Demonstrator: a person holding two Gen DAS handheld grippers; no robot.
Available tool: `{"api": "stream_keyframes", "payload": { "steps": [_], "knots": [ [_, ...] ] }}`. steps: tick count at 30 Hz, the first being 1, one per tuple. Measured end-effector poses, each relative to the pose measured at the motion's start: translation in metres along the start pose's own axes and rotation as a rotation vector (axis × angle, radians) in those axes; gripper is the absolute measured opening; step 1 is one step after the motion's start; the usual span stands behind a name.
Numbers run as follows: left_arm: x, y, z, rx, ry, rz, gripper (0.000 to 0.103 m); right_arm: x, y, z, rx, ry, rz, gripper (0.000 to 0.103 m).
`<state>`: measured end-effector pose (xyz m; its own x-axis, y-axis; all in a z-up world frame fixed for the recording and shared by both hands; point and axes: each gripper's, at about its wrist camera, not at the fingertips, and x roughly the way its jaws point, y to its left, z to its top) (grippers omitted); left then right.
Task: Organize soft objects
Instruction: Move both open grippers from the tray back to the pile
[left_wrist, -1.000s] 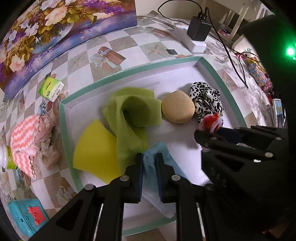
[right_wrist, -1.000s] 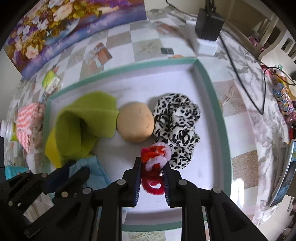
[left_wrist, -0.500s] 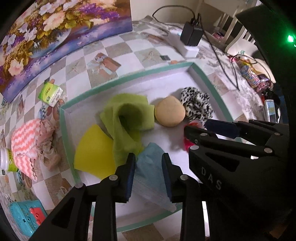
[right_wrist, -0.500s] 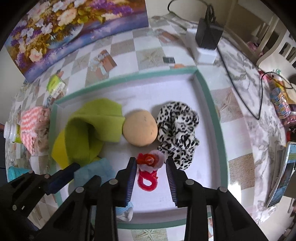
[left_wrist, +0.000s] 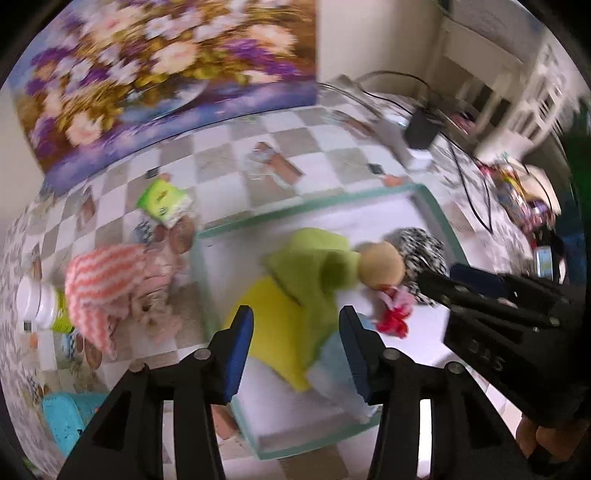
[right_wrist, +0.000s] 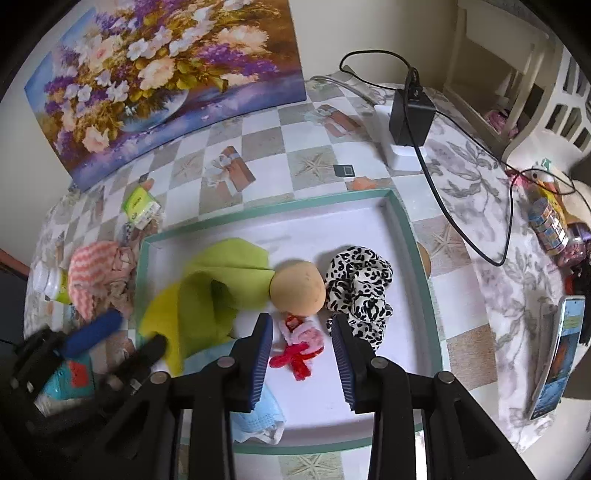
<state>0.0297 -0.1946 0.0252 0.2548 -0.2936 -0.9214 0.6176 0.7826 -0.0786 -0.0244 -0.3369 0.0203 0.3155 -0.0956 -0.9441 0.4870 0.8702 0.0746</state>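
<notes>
A white tray with a green rim (right_wrist: 417, 258) (left_wrist: 207, 295) holds a green cloth (right_wrist: 221, 280) (left_wrist: 314, 266), a yellow sponge (left_wrist: 266, 317), a tan ball (right_wrist: 297, 288) (left_wrist: 382, 264), a leopard scrunchie (right_wrist: 362, 284) (left_wrist: 421, 251), a red and pink hair tie (right_wrist: 301, 347) (left_wrist: 393, 317) and a light blue mask (right_wrist: 258, 413) (left_wrist: 336, 365). My right gripper (right_wrist: 301, 350) is open above the hair tie, empty. My left gripper (left_wrist: 295, 343) is open and empty above the tray's left part. A pink-and-white knit cloth (left_wrist: 107, 284) (right_wrist: 92, 273) lies left of the tray.
A flower painting (right_wrist: 166, 81) leans at the back. A green packet (right_wrist: 140, 206), a white bottle (left_wrist: 37, 306) and a teal box (left_wrist: 62, 417) lie left of the tray. A charger and power strip (right_wrist: 410, 118) with cables stand at back right; a phone (right_wrist: 561, 350) lies right.
Both grippers opened, released the blue mask and the hair tie into the tray, and pulled back and up. The left view has swung left.
</notes>
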Motion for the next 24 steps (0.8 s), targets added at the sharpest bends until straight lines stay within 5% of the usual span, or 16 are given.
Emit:
{"api": "stream_keyframes", "payload": {
  "steps": [14, 20, 24],
  "knots": [
    [-0.009, 0.134, -0.015, -0.354, -0.042, 0.158, 0.064, 0.006, 0.052, -0.007, -0.137, -0.014, 0.006, 0.042],
    [-0.018, 0.183, -0.03, -0.473, -0.059, 0.229, 0.069, 0.004, 0.081, -0.012, -0.202, -0.041, 0.007, 0.065],
    [-0.023, 0.204, -0.038, -0.521, -0.078, 0.273, 0.093, 0.0, 0.094, -0.013, -0.225, -0.094, 0.002, 0.093]
  ]
}}
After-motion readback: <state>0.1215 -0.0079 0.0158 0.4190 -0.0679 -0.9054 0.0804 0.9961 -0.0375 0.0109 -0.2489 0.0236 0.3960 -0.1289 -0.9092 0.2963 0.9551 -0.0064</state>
